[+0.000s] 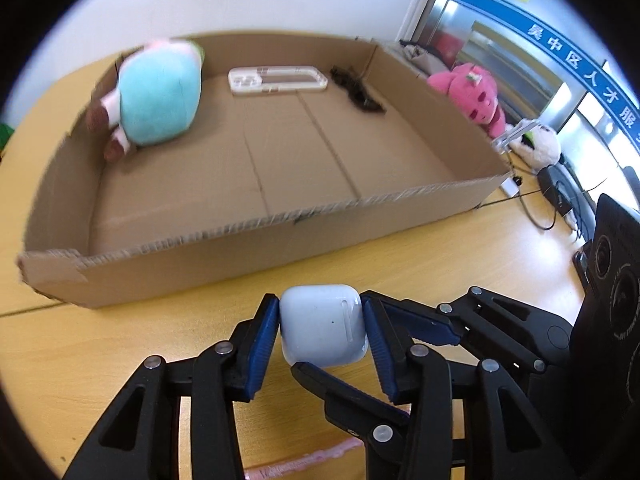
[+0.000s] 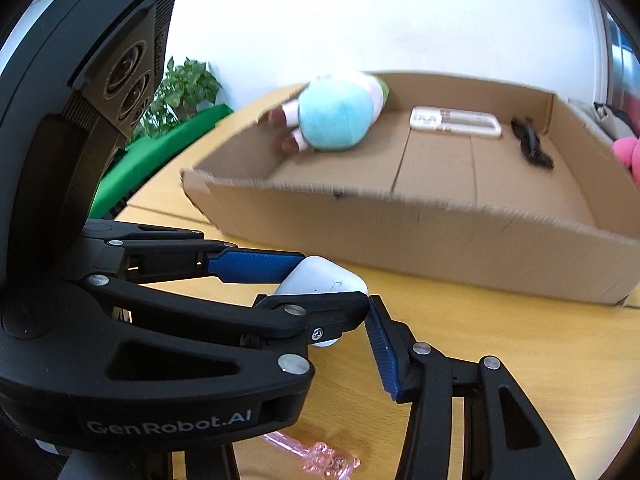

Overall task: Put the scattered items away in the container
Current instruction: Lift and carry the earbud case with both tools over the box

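While the left claw (image 1: 322,326) clenched a white earbud case (image 1: 324,324) between its blue pads (image 1: 260,344), the case sat just above the yellow wooden desk (image 1: 120,344), near the front wall of the cardboard box (image 1: 280,240) but outside it. From the right wrist view the same case (image 2: 320,280) appeared between the left claw's blue pad and a black finger crossing in front of it. The right claw (image 2: 344,320) reached in close beside the left one; only one of its blue pads (image 2: 382,354) was plainly visible, its other finger was hard to separate from the left claw's, and I could not tell whether it was released or clenched.

Inside the box lay a teal plush toy (image 1: 158,96) at the far left corner, a clear phone case (image 1: 278,80) against the back wall, and a dark, tangled item (image 1: 356,88) at the far right, too blurred to identify. Beyond the box's right wall sat a pink plush (image 1: 472,96) and a white plush (image 1: 536,144). On the desk near the claws lay a pink translucent item (image 2: 320,456), partly hidden by the fingers. A green potted plant (image 2: 184,88) stood off to the left beyond the desk.
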The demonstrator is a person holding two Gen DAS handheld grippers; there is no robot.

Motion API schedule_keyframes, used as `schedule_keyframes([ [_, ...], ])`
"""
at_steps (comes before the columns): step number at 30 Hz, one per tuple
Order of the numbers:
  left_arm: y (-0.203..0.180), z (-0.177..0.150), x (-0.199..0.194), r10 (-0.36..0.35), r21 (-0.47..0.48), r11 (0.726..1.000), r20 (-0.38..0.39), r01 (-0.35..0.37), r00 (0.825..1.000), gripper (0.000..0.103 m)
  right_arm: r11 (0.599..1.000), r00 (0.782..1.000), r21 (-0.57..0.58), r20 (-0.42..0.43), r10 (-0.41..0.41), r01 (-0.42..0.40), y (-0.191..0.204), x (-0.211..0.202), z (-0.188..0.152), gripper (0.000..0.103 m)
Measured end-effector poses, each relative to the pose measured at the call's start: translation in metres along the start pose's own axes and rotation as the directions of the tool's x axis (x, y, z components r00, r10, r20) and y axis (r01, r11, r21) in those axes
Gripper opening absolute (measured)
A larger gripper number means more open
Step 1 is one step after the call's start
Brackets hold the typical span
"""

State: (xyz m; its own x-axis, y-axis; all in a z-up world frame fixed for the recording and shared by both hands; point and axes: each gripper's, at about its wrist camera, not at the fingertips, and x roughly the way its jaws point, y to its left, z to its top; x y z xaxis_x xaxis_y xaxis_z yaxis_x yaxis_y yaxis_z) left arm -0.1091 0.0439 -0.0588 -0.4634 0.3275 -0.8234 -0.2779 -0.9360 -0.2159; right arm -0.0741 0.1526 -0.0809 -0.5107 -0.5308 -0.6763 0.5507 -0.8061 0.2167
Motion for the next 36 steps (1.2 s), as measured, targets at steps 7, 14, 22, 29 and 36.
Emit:
schedule_keyframes([
  [7, -0.023, 0.024, -0.045, 0.020, 0.043, 0.999, 0.099, -0.024, 0.995, 0.042, 0.999, 0.994, -0.033, 0.102, -0.025, 0.028, 0.009, -0.043, 0.028, 0.048],
  [14, -0.036, 0.044, -0.076, 0.027, 0.058, 0.998, 0.173, -0.038, 0.984, 0.041, 0.996, 0.981, -0.061, 0.191, -0.045, 0.058, 0.018, -0.073, 0.051, 0.047],
  [22, -0.036, 0.062, -0.095, 0.033, 0.038, 0.998, 0.223, -0.043, 0.974, 0.041, 0.992, 0.971, -0.082, 0.228, -0.078, 0.099, 0.023, -0.084, 0.076, 0.036],
  [29, -0.023, 0.073, -0.094, 0.022, 0.015, 1.000, 0.234, -0.026, 0.972, 0.041, 0.991, 0.968, -0.089, 0.240, -0.078, 0.102, 0.025, -0.079, 0.087, 0.036],
  [36, -0.006, 0.089, -0.088, 0.032, -0.012, 0.999, 0.232, -0.030, 0.972, 0.041, 0.989, 0.970, -0.098, 0.226, -0.084, 0.108, 0.024, -0.062, 0.104, 0.034],
])
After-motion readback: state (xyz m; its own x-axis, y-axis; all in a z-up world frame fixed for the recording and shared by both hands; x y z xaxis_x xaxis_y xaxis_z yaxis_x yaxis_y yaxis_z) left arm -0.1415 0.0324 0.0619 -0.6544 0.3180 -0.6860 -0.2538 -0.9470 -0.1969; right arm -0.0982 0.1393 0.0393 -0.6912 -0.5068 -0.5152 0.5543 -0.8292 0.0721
